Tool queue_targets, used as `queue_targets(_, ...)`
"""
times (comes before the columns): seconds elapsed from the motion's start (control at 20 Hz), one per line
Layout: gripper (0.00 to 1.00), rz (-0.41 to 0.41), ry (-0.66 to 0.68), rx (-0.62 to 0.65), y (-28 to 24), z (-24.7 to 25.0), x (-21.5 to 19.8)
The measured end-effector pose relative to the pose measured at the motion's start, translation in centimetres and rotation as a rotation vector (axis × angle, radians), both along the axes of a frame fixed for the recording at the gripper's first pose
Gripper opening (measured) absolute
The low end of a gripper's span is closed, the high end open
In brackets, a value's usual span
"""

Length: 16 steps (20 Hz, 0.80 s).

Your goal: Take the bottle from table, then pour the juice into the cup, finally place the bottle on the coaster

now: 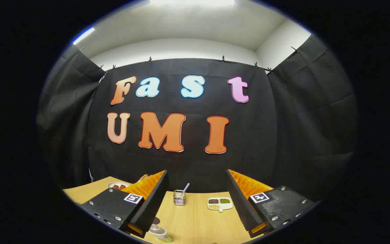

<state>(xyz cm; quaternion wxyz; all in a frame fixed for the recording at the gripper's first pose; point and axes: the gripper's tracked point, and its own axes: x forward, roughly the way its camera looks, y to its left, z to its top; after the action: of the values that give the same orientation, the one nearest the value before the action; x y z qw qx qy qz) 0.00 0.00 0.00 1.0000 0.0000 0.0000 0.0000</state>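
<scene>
Currently the jaws stand released and empty above the worktop [195, 217]; descending blind risks toppling the bottle [159, 233] at 7 o'clock.

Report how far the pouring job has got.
Done: nothing visible yet. In hand: the gripper is open and holds nothing, raised over the table; the bottle stands low beside one finger, ungrasped. A glass with a straw stands beyond the fingers. Left: grasp, pour, set down.

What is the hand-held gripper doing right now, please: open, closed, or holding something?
Hand-held gripper: open, holding nothing; fingers spread wide above the table, with the bottle just below the left finger.
</scene>
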Motion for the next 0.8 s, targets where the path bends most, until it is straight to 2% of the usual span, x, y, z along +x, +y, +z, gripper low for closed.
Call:
queue_targets(0.4,0.99,0.025,-0.008,0.004,0.89,-0.14,-0.15)
queue_targets(0.8,0.99,0.014,-0.017,-0.017,0.67,0.65,-0.87)
